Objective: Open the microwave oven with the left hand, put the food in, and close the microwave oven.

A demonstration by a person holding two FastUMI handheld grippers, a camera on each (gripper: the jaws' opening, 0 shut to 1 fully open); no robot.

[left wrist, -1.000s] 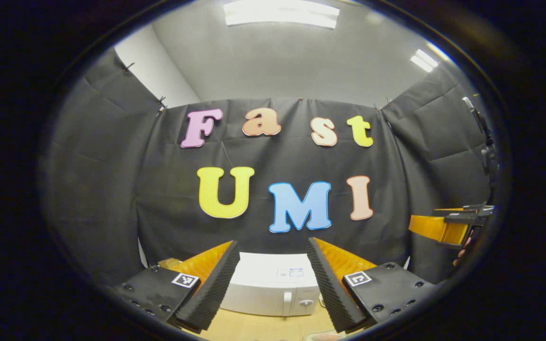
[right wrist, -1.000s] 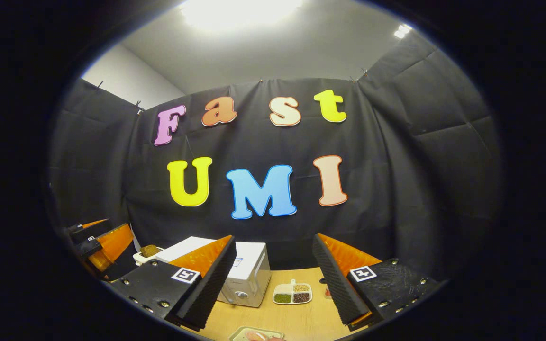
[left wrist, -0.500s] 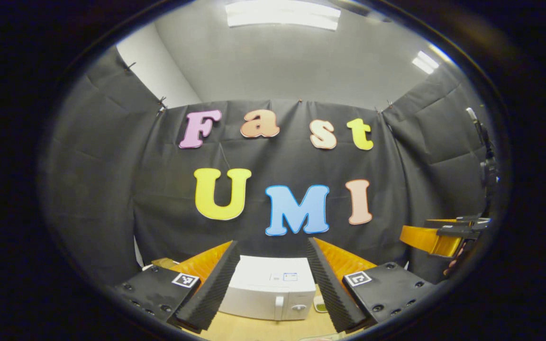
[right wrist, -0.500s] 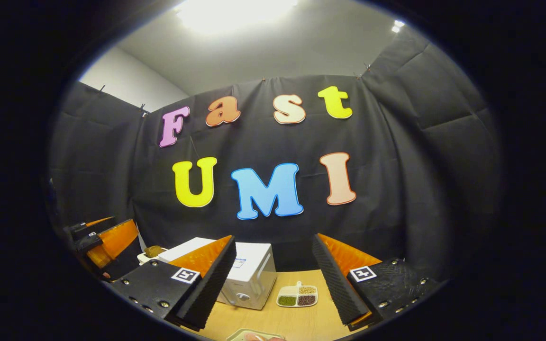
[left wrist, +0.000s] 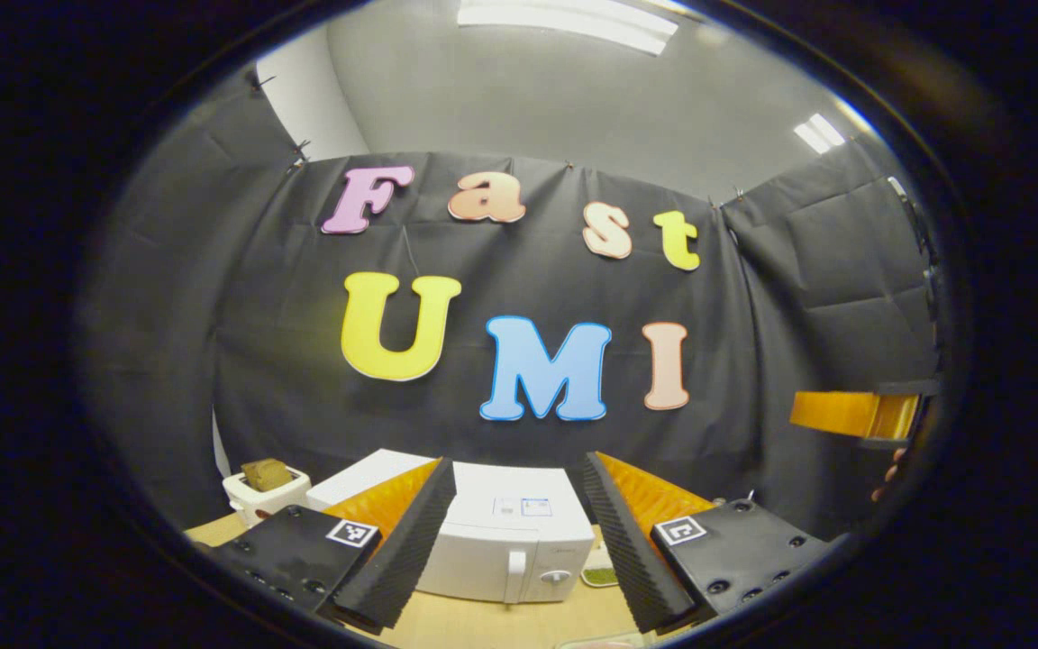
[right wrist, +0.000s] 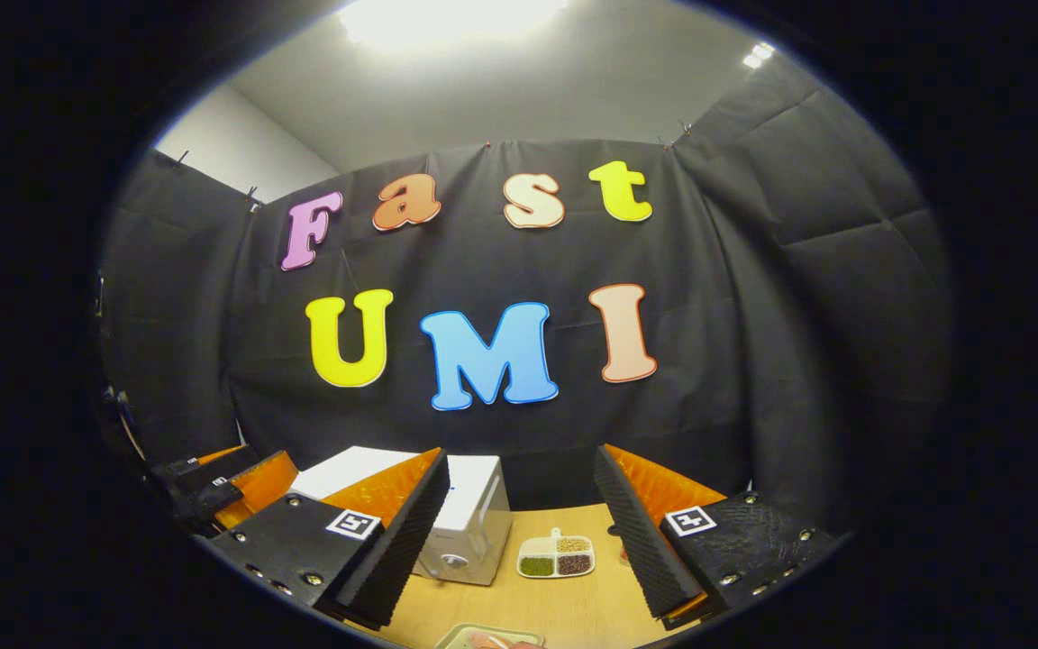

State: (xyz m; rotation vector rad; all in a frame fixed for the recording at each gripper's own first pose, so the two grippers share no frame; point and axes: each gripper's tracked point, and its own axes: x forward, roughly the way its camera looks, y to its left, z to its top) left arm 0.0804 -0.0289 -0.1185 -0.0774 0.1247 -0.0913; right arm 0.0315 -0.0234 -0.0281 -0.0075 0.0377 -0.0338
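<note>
Wooden table (right wrist: 573, 606) against the booth's black cloth wall, bearing everything else. White microwave oven (left wrist: 505, 541) toward the back, door shut, its vertical handle (left wrist: 512, 577) and round knob (left wrist: 554, 575) facing forward. Left gripper (left wrist: 517, 541) spread wide and grasping nothing, framing the oven from well in front, likely lined up to reach for the handle. Right gripper (right wrist: 519, 536) likewise wide and bare, held back above the near table edge. White toaster (left wrist: 264, 491) with bread left of the oven. Small divided dish (right wrist: 557, 557) of grains right of it. Food tray (right wrist: 483, 638) at the table's near edge, under the right gripper, not yet moved.
</note>
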